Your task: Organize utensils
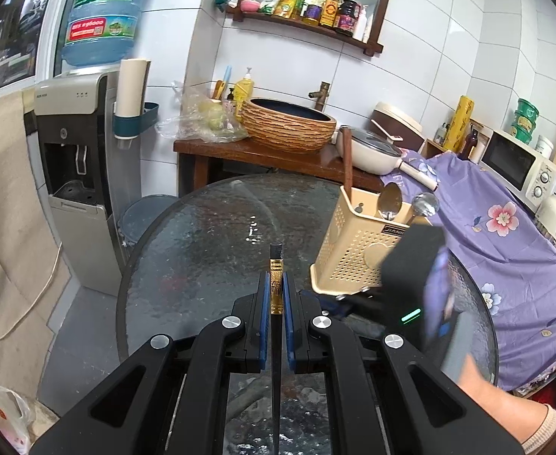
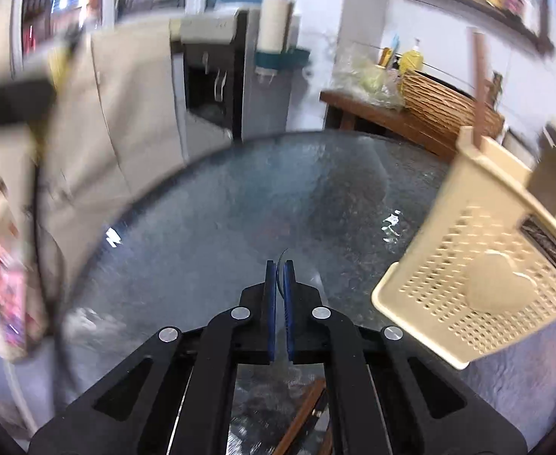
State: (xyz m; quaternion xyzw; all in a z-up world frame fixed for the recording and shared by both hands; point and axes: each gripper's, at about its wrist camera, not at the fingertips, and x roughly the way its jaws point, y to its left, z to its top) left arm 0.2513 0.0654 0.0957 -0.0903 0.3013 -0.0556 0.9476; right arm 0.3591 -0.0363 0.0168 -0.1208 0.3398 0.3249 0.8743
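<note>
My left gripper [image 1: 277, 284] is shut on a black chopstick [image 1: 276, 265] with a gold band, which stands upright between the blue pads. A beige perforated utensil holder [image 1: 354, 242] sits on the round glass table [image 1: 202, 235] to the right, holding two spoons [image 1: 426, 203] and a brown stick [image 1: 347, 163]. The right gripper's black body [image 1: 410, 265] is blurred in front of the holder, with a hand behind it. In the right wrist view my right gripper [image 2: 280, 269] is shut on a thin dark curved sliver [image 2: 282, 256], too thin to identify. The holder [image 2: 479, 265] is to its right.
Brown chopsticks [image 2: 300, 417] lie on the glass table [image 2: 240, 208] beneath the right gripper. A water dispenser [image 1: 77, 174] stands at the left. A wooden counter [image 1: 263, 155] with a woven basin is behind the table. A purple floral cloth [image 1: 505, 246] covers the right side.
</note>
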